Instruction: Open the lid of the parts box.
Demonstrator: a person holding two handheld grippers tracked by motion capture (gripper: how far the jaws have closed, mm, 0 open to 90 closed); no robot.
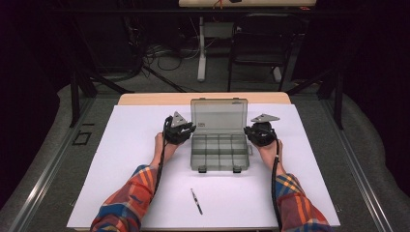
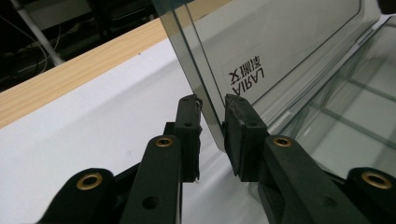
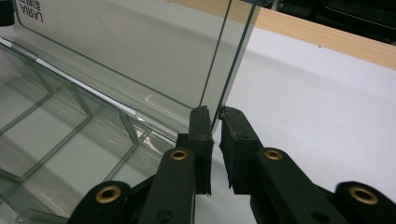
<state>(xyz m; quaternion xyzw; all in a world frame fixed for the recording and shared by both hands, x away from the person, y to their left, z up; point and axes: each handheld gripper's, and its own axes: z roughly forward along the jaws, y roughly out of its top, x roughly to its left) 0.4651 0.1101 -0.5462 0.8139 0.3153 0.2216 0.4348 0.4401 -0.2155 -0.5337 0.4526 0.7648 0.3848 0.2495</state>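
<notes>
A clear grey compartment box (image 1: 220, 153) stands mid-table on the white sheet, its lid (image 1: 219, 113) raised upright. My left gripper (image 1: 191, 128) is at the lid's left edge. In the left gripper view the lid's rim (image 2: 211, 122) runs between the jaws of the left gripper (image 2: 212, 100), and a thin gap shows at the left pad (image 2: 189, 130). My right gripper (image 1: 247, 130) is at the lid's right edge. In the right gripper view the jaws of the right gripper (image 3: 213, 109) are closed on the lid's rim (image 3: 226, 70). The box's empty compartments (image 3: 42, 126) lie below.
A thin dark tool (image 1: 197, 201) lies on the white sheet (image 1: 121, 159) in front of the box. The wooden table edge (image 1: 154, 98) runs behind the sheet. A black chair (image 1: 261, 43) and a table leg stand beyond on the floor.
</notes>
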